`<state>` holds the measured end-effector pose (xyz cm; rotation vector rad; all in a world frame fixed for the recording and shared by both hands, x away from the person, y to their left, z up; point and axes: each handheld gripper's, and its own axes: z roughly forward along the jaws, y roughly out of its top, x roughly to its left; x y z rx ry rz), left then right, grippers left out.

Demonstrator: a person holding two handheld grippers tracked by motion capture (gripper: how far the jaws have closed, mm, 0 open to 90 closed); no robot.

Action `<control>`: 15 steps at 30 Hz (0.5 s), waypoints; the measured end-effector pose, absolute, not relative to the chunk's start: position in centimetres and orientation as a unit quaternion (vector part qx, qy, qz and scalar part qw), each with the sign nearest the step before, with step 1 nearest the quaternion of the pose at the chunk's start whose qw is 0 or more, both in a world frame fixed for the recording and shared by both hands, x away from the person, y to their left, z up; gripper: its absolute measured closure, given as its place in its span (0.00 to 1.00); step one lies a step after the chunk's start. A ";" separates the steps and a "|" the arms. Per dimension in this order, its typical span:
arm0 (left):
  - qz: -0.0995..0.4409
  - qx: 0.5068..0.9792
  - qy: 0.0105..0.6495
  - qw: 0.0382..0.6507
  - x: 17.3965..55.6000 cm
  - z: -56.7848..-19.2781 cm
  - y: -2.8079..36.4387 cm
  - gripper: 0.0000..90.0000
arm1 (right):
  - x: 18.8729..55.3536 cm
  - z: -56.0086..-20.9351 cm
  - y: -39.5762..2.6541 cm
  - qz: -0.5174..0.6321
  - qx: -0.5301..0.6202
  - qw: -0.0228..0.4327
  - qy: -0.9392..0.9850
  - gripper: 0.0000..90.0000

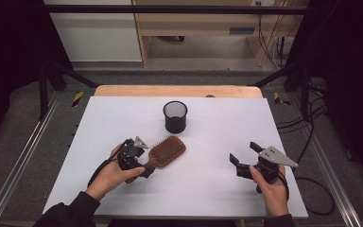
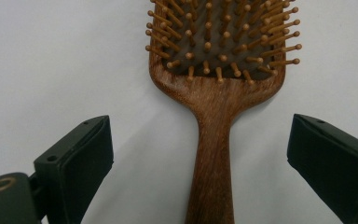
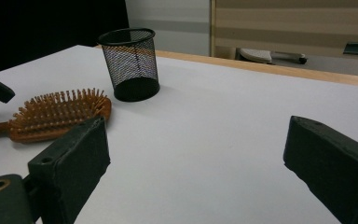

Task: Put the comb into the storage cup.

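The hairbrush (image 1: 166, 150) lies near the table's (image 1: 217, 189) middle, handle toward the near-left corner between the open left tongs (image 2: 200, 154), while the open right tongs (image 1: 244, 158) hover well apart.

A reddish-brown wood grain is shown by the hairbrush (image 2: 214, 121), with lighter tan bristles. The cup (image 3: 131, 63) is rendered in black mesh. The table (image 1: 217, 165) is covered in plain white, edged in pale wood.
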<state>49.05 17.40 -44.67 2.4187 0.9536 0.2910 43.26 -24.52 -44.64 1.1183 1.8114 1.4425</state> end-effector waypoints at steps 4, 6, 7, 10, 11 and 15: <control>0.104 0.894 0.352 0.256 49.3 -44.9 17.3 0.08 | 43.3 -44.7 -24.5 0.538 0.417 0.281 0.677 0.08; 0.104 0.895 0.351 0.254 49.4 -45.0 17.2 0.08 | 43.3 -44.6 -24.5 0.538 0.417 0.281 0.677 0.08; 0.103 0.896 0.351 0.254 49.4 -45.1 17.2 0.08 | 43.3 -44.6 -24.5 0.538 0.417 0.280 0.677 0.08; 0.100 0.897 0.348 0.253 49.4 -45.1 17.1 0.10 | 43.3 -44.7 -24.5 0.538 0.416 0.281 0.677 0.08; 0.099 0.898 0.346 0.253 49.4 -45.1 17.0 0.11 | 43.3 -44.7 -24.5 0.538 0.417 0.281 0.677 0.08; 0.097 0.901 0.339 0.252 49.4 -44.9 17.0 0.24 | 43.3 -44.7 -24.5 0.538 0.416 0.281 0.677 0.08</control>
